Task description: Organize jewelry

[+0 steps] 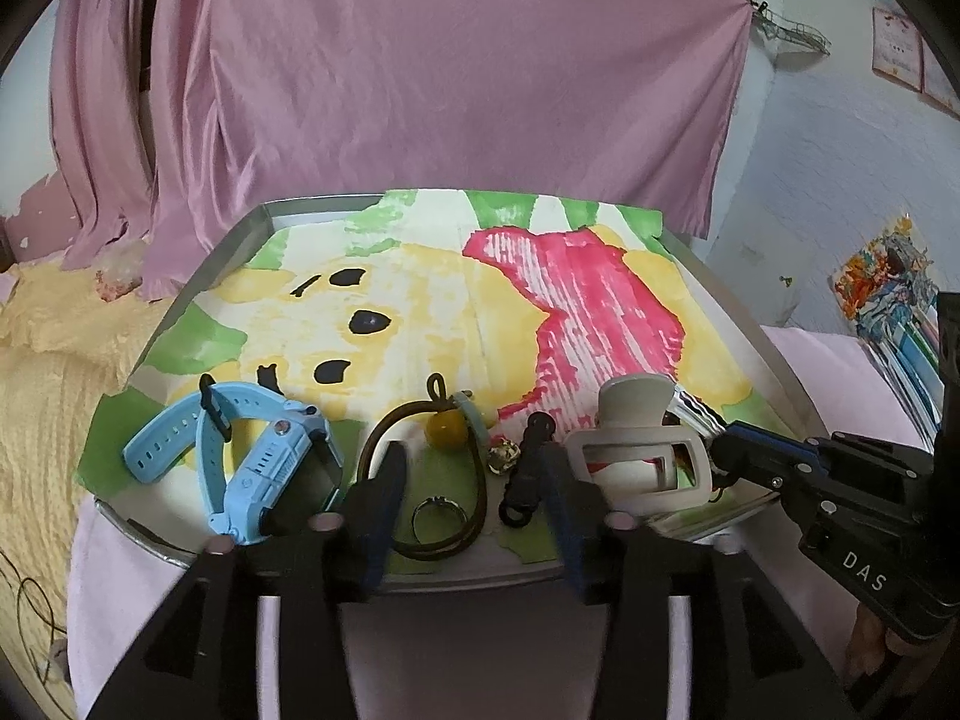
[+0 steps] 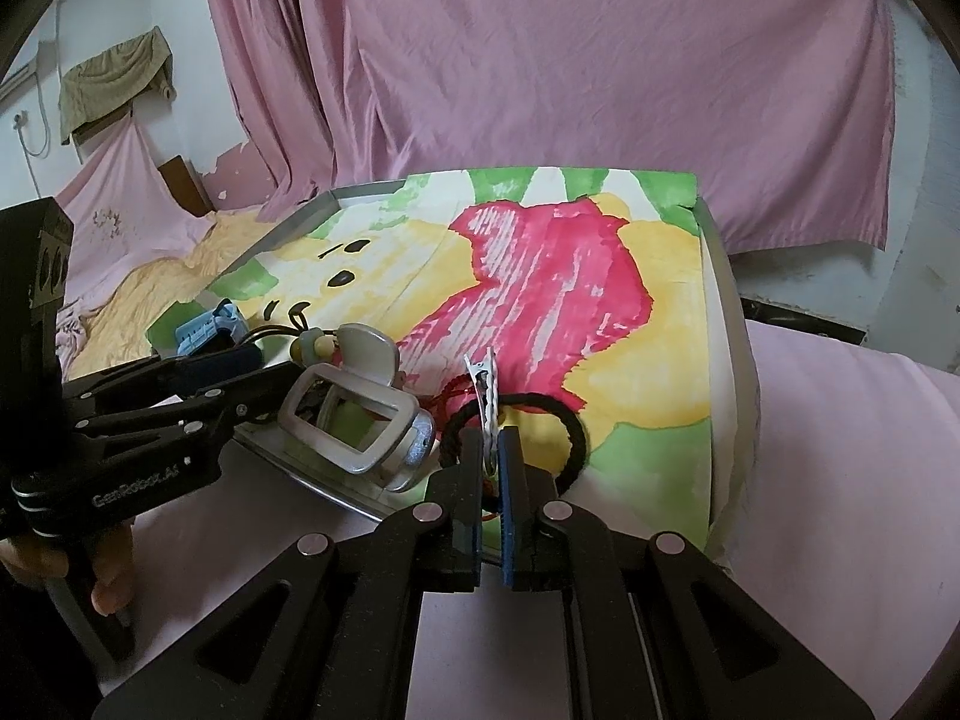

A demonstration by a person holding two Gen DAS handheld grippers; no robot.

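A metal tray (image 1: 198, 276) lined with a painted paper holds the jewelry along its near edge. From the left lie a blue watch (image 1: 240, 450), a brown hair tie with a yellow bead (image 1: 444, 427), a silver ring (image 1: 438, 516), a small gold charm (image 1: 503, 457), a black clip (image 1: 528, 468) and a white claw clip (image 1: 642, 450). My left gripper (image 1: 470, 462) is open, its fingers either side of the ring and hair tie. My right gripper (image 2: 492, 450) is shut on a silver hair clip (image 2: 487, 387) that crosses a black hair tie (image 2: 573, 426).
Pink cloth covers the surface under the tray (image 2: 300, 216) and hangs behind it. A yellow blanket (image 1: 48, 360) lies to the left and stacked papers (image 1: 894, 300) to the right. The far half of the painted paper (image 1: 420, 276) is bare. A hand (image 2: 108, 576) holds the left gripper (image 2: 270, 366).
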